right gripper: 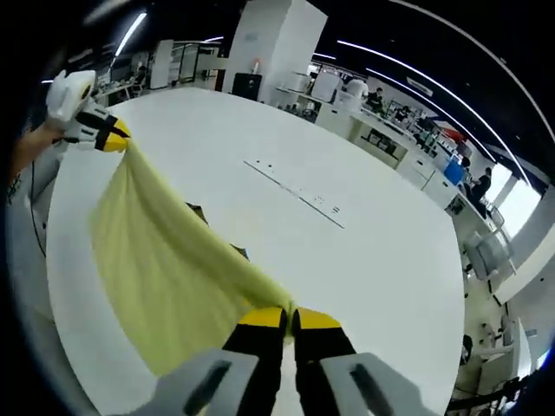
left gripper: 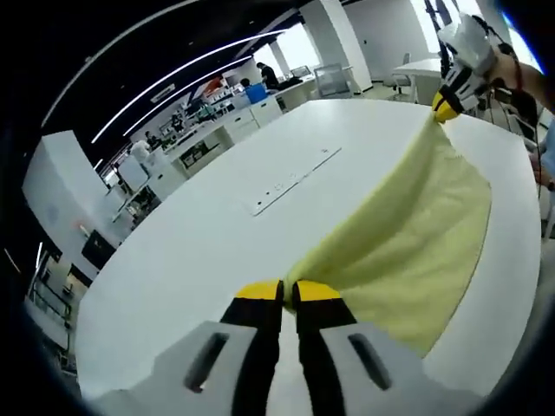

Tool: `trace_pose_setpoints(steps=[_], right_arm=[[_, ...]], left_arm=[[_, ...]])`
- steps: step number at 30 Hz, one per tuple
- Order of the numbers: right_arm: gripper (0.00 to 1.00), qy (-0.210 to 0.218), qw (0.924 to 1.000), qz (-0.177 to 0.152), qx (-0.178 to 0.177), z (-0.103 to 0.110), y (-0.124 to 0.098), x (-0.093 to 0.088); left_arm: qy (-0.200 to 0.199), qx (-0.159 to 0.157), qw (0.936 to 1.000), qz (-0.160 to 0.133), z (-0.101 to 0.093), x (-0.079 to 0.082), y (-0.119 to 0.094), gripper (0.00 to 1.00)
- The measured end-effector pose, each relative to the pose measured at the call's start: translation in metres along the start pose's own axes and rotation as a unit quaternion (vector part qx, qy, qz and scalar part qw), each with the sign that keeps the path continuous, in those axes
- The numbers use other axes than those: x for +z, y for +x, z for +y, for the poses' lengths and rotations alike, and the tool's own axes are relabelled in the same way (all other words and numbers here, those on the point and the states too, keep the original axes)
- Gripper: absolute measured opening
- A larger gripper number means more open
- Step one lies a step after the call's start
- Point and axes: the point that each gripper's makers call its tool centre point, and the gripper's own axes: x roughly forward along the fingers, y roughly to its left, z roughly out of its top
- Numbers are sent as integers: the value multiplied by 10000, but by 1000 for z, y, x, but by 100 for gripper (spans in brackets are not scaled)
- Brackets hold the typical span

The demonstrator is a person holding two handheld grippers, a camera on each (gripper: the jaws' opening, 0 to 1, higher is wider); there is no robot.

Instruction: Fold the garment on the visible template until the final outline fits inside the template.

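Both your left gripper [left gripper: 287, 293] and right gripper [right gripper: 288, 319] are clamped on the yellow garment [left gripper: 408, 251], stretched taut straight between them, sagging below.

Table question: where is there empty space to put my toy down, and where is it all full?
The white table is bare beyond the long flat strip, out to the far rim, and between the strip and the yellow cloth. It is crowded where the cloth hangs stretched between the left gripper and the right gripper.
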Motion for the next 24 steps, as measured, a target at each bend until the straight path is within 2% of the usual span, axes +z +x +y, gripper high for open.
trace_pose_setpoints(steps=[8,12,15,24], right_arm=[[0,274,9987,382,202,1,41,-25],[0,365,9977,483,288,2,55,-35],[0,382,9972,536,344,4,63,-40],[0,454,9951,693,539,5,84,-52]], left_arm=[[-127,-86,9995,286,-9,-26,36,2],[-109,-124,9990,406,-15,-40,50,2],[-238,-165,9984,478,-17,-50,60,2],[-372,-281,9978,479,-18,-58,73,3]])
